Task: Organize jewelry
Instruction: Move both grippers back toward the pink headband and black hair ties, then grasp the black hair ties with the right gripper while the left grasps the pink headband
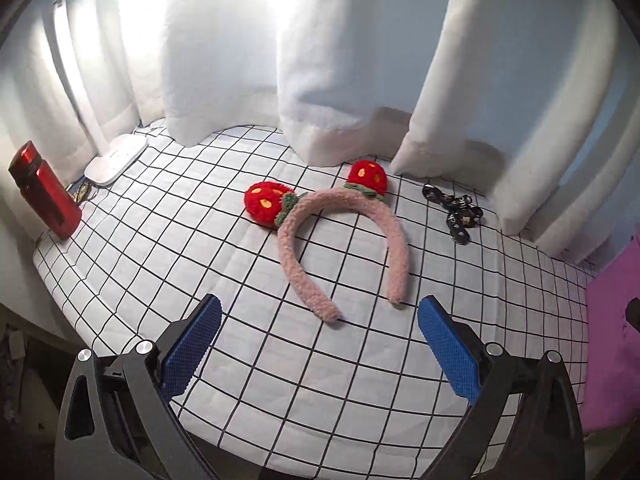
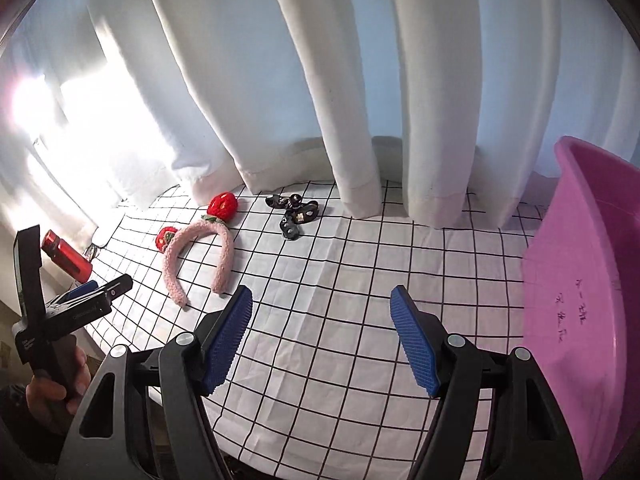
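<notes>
A fuzzy pink headband (image 1: 344, 248) with two red strawberry pom-poms lies flat on the white grid-pattern cloth (image 1: 240, 360); it also shows in the right wrist view (image 2: 200, 256). A black strap-like piece with small charms (image 1: 456, 212) lies to its right near the curtain, also seen in the right wrist view (image 2: 294, 216). My left gripper (image 1: 320, 316) is open and empty, just short of the headband's two ends. My right gripper (image 2: 322, 304) is open and empty over bare cloth, right of the headband. The left gripper also shows in the right wrist view (image 2: 100, 292).
A pink plastic basin (image 2: 580, 300) stands at the right edge of the table, seen also in the left wrist view (image 1: 616, 320). A red bottle (image 1: 44, 192) and a white flat box (image 1: 116, 160) sit at the far left. White curtains (image 1: 340, 60) hang along the back edge.
</notes>
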The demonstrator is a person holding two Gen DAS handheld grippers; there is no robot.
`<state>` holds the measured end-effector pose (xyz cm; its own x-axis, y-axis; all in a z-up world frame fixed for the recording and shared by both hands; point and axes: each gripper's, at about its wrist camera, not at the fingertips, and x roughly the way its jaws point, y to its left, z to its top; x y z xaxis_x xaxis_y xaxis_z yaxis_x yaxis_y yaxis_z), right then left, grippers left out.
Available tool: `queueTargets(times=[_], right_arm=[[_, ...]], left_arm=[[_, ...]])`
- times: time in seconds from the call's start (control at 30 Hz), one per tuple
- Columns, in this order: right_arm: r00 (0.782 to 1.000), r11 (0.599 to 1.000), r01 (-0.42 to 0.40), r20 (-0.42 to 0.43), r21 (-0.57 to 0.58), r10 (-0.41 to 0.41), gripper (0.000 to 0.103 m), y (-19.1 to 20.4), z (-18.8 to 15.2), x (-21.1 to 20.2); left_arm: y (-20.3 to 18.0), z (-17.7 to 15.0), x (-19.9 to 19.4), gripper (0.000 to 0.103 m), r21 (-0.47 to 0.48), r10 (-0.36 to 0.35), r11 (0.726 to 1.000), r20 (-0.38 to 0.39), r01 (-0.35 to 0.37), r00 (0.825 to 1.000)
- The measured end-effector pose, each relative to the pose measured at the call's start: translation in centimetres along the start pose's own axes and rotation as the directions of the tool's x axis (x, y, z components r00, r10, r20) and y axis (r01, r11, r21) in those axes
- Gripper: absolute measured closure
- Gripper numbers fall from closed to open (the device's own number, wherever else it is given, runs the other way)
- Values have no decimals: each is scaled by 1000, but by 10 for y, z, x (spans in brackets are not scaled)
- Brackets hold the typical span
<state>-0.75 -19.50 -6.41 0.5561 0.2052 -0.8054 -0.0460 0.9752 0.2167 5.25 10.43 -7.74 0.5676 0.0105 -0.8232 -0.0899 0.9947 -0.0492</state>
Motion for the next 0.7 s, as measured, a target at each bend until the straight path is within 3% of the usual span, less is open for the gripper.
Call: queueTargets(times=[0.2,0.7], right_arm=[[998,1000,-9,-61,-28,8,35,17,13,58],[990,995,19,-134,-102,-32,35,44,48,185]], left_arm=[[38,3,31,6,-80,52,995,-24,-53,998],[42,20,120,6,-70,85,993,-70,-90,994]])
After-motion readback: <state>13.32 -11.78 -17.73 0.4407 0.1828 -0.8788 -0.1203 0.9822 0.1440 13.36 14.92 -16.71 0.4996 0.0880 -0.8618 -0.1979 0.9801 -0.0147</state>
